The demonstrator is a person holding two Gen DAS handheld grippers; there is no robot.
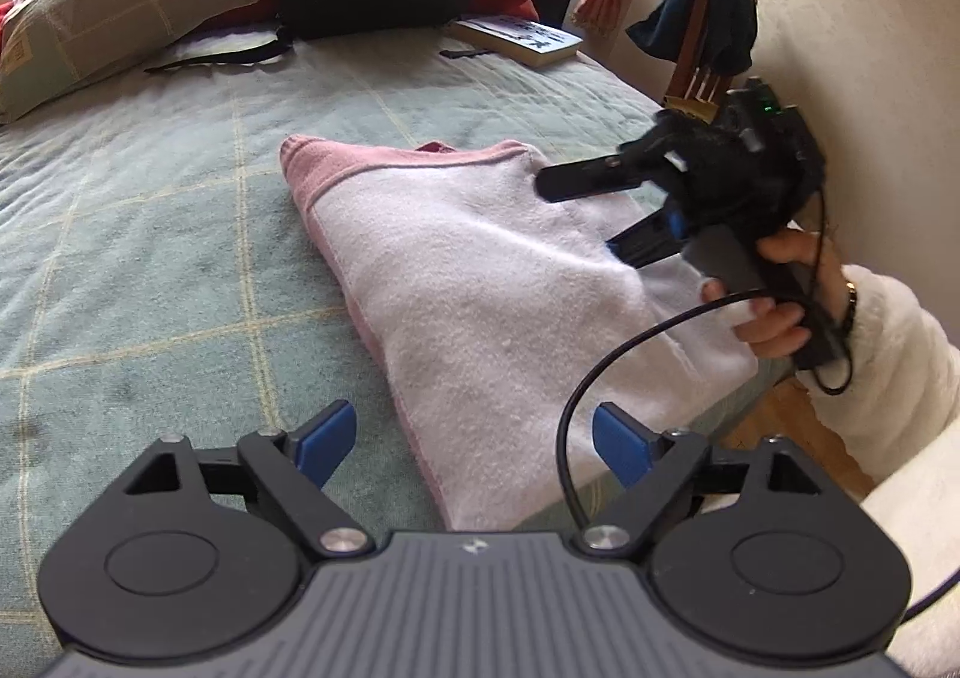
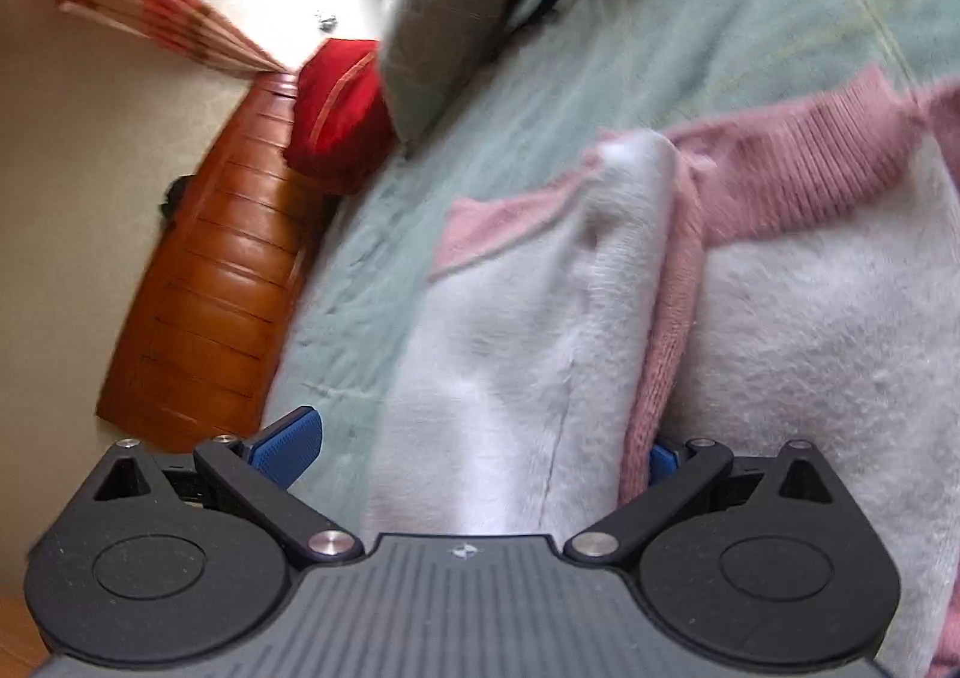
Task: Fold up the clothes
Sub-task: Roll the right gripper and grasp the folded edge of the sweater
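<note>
While the right gripper (image 1: 585, 216) straddles a raised white fold of the pink-trimmed garment (image 1: 480, 282) on the bed (image 1: 150, 234), jaws wide (left gripper (image 1: 474, 438) spread, empty), closing looks next.

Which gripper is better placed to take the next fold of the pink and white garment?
Right. The right gripper is open with its fingers astride a raised fold of the garment. The left gripper is open too, hanging back above the near corner, touching nothing.
</note>
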